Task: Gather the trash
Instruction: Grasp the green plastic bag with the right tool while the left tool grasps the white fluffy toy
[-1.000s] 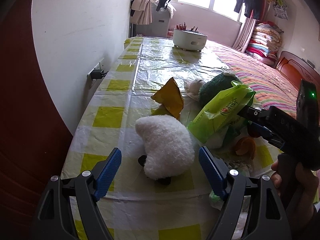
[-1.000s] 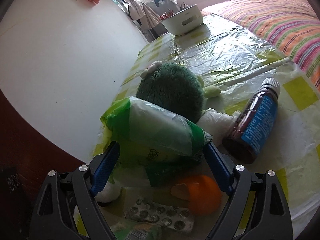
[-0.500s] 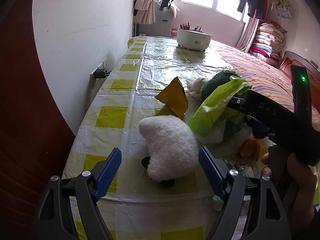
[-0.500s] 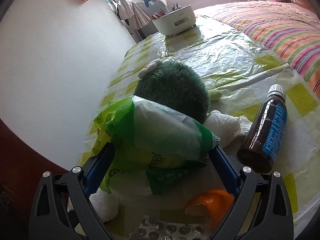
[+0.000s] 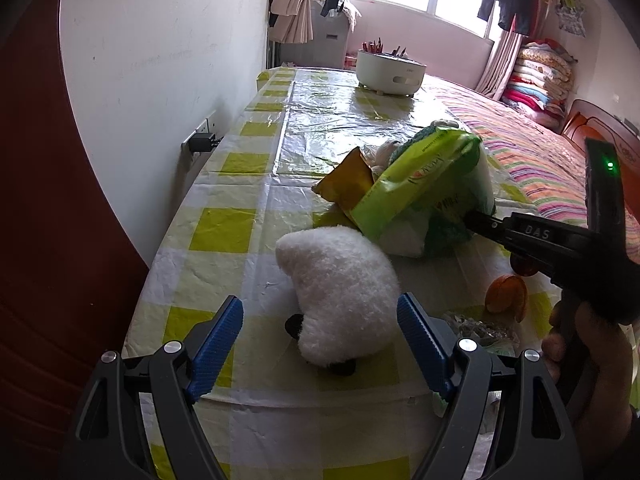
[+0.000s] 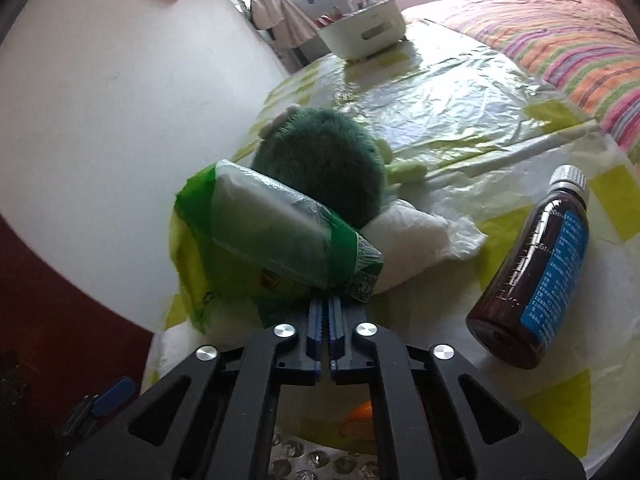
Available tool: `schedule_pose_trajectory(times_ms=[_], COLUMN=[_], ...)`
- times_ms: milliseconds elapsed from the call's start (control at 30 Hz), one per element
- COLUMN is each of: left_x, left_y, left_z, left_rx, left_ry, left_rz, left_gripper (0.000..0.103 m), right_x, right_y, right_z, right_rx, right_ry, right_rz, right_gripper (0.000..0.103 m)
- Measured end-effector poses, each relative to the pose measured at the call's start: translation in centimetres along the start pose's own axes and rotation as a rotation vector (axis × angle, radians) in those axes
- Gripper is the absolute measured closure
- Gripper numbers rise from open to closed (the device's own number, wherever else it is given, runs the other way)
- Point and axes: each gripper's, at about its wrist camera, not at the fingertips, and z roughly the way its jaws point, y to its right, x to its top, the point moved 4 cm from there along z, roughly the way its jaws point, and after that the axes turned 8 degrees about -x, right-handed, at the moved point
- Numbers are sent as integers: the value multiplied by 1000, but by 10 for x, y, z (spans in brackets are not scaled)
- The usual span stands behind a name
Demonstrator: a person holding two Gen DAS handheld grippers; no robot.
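My right gripper (image 6: 325, 304) is shut on the near edge of a green tissue pack (image 6: 272, 236) and holds it tilted above the table; the pack also shows in the left wrist view (image 5: 424, 176), with the right gripper (image 5: 476, 216) at its lower right. My left gripper (image 5: 320, 332) is open and empty, its jaws either side of a white plush toy (image 5: 340, 284). A yellow wrapper (image 5: 348, 184), an orange peel (image 5: 506, 296) and a blister pack (image 6: 320, 460) lie on the table.
A green plush toy (image 6: 320, 160), a crumpled white tissue (image 6: 416, 236) and a brown medicine bottle (image 6: 536, 276) lie on the yellow-checked tablecloth (image 5: 240, 196). A white basket (image 5: 390, 72) stands at the far end. The wall runs along the left; a striped bed (image 5: 532, 160) is on the right.
My right gripper has closed on the green tissue pack and raised it, tilting it up. The left gripper stays open around the white plush.
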Motion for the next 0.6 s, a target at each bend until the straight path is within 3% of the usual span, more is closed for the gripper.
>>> schedule_pose_trajectory(times_ms=[433, 600], left_x=[-1, -1], left_y=[-3, -3], left_z=[2, 5], left_rx=[1, 1], left_ry=[0, -10], left_rz=[-11, -13], left_gripper=[26, 26], right_x=[3, -4], right_y=[-12, -5], right_z=[-56, -62], right_rx=[119, 127], right_ry=[119, 109], right_rz=[-59, -59], right_gripper=[103, 101])
